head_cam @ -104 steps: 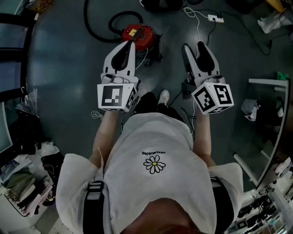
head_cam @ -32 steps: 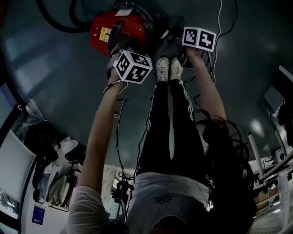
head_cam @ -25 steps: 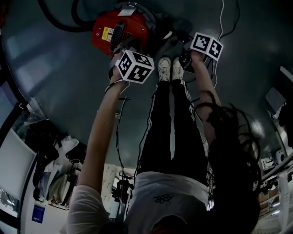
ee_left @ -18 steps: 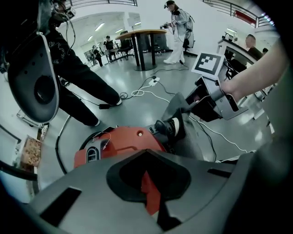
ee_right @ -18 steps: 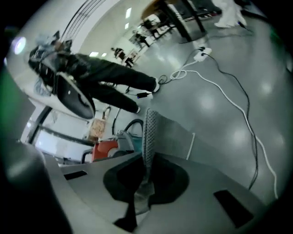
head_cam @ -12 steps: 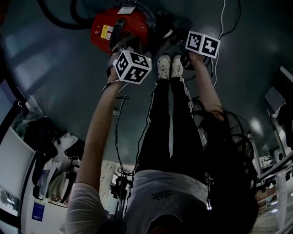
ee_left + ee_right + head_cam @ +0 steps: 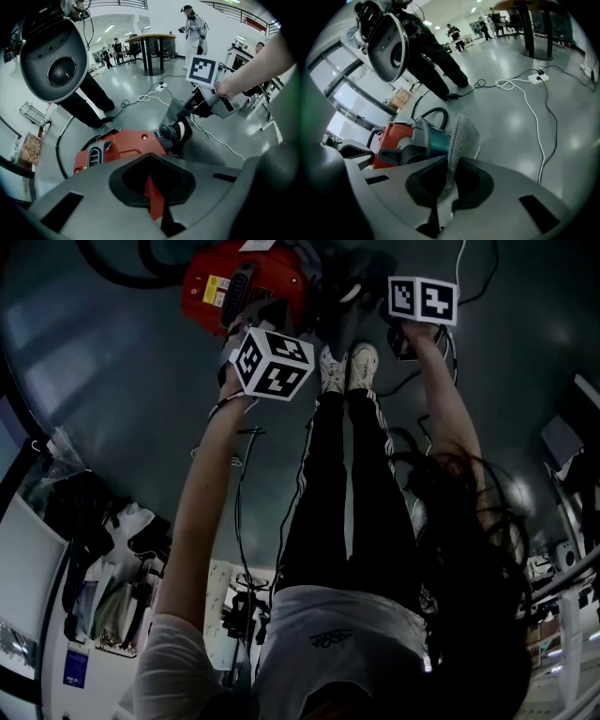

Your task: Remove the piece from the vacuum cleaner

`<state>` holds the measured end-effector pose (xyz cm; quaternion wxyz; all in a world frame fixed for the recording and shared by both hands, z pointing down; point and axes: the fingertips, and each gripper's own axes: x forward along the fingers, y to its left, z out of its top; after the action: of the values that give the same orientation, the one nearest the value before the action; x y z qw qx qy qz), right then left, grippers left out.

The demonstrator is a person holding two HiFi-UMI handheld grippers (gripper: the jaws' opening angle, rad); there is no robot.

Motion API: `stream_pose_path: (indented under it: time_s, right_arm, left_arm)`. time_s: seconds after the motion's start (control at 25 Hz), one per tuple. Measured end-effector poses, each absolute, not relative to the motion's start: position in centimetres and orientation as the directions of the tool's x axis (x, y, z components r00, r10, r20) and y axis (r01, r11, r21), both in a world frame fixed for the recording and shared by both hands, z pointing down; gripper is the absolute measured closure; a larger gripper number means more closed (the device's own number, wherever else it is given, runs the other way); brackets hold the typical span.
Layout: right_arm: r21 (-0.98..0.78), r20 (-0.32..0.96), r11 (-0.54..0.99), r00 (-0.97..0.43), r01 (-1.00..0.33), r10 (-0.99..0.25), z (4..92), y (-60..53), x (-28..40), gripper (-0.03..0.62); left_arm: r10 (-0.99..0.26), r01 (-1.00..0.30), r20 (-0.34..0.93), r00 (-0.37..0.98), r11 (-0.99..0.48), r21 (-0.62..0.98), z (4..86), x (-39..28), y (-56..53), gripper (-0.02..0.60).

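The red vacuum cleaner point(image 7: 242, 282) lies on the grey floor in front of the person's shoes. My left gripper point(image 7: 152, 197) is shut on a red part of its body point(image 7: 123, 149); a red sliver shows between the jaws. My right gripper point(image 7: 447, 180) is shut on a thin grey mesh-faced piece point(image 7: 459, 138), which stands up between its jaws just right of the vacuum's teal end point(image 7: 437, 143). In the head view the piece point(image 7: 342, 317) is a dark shape between the two marker cubes. The left gripper view shows the piece point(image 7: 187, 150) under my right gripper.
A black hose point(image 7: 433, 113) loops off the vacuum. A white power strip point(image 7: 538, 77) and its cables trail over the floor to the right. The person's white shoes point(image 7: 347, 367) stand close to the vacuum. Other people and a round table point(image 7: 150, 40) are farther off.
My right gripper has moved up and away from the shoes with the grey piece in it. The left gripper has stayed on the vacuum.
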<state>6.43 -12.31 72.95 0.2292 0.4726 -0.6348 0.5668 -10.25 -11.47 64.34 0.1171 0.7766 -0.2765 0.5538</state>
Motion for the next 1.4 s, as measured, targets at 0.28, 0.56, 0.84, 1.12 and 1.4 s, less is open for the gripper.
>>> stream_pose_path:
  time_s: [0.28, 0.56, 0.84, 1.12, 1.4]
  right_arm:
    - [-0.556, 0.797, -0.265, -0.415, -0.788, -0.438, 72.0, -8.7, 6.4, 0.571]
    - [-0.568, 0.783, -0.246, -0.423, -0.785, -0.457, 72.2, -7.7, 6.3, 0.571]
    - [-0.562, 0.786, -0.253, -0.413, -0.788, -0.460, 71.8, -7.3, 6.7, 0.571]
    - [-0.389, 0.907, -0.252, -0.320, -0.886, -0.275, 74.7, -1.0, 8.3, 0.571]
    - [-0.378, 0.900, -0.153, -0.324, -0.913, -0.291, 73.3, -0.1, 8.3, 0.571]
  left_arm:
    - [-0.302, -0.548, 0.931, 0.203, -0.823, -0.148, 64.2, -10.4, -11.2, 0.578]
    - [-0.300, -0.546, 0.935, 0.191, -0.824, -0.153, 64.7, -10.5, -11.3, 0.578]
    - [-0.323, -0.564, 0.925, 0.199, -0.810, -0.161, 64.0, -10.3, -11.3, 0.578]
    - [-0.326, -0.576, 0.923, 0.206, -0.803, -0.155, 64.2, -10.4, -11.1, 0.578]
    - [-0.338, -0.623, 0.918, 0.208, -0.769, -0.143, 64.2, -10.5, -11.0, 0.578]
